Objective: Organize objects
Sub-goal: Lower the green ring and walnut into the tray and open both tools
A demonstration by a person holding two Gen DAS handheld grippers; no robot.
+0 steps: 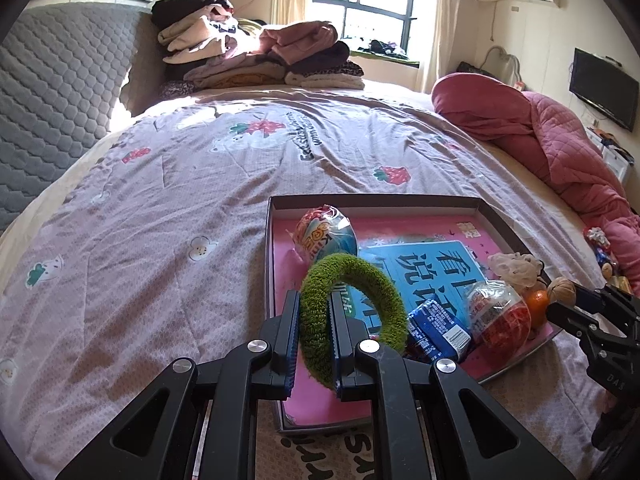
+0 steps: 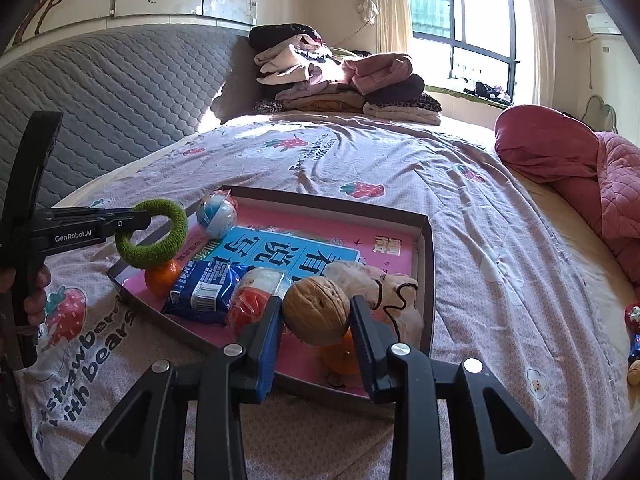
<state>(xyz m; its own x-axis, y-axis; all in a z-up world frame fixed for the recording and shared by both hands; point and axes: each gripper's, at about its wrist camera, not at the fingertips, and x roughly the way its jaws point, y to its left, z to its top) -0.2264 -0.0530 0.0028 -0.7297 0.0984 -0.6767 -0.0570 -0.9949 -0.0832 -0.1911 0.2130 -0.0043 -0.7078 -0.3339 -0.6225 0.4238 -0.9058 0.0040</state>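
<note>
A shallow cardboard tray (image 1: 372,200) with a pink lining lies on the bed. My left gripper (image 1: 314,320) is shut on a fuzzy green ring (image 1: 384,292), held upright over the tray's near left corner. In the right wrist view the left gripper (image 2: 136,220) holds that ring (image 2: 160,252) above an orange (image 2: 162,276). My right gripper (image 2: 316,304) is shut on a walnut (image 2: 316,310) over the tray's (image 2: 328,206) near right part. The tray holds a blue book (image 1: 432,264), a wrapped ball (image 1: 326,232), a blue packet (image 1: 438,330) and a cream scrunchie (image 1: 516,266).
A pile of folded clothes (image 1: 256,56) sits at the head of the bed by the grey headboard (image 1: 52,92). A bunched pink quilt (image 1: 540,136) lies on the right. Small loose items (image 2: 634,320) rest at the bed's right edge. A hand (image 2: 38,296) holds the left gripper.
</note>
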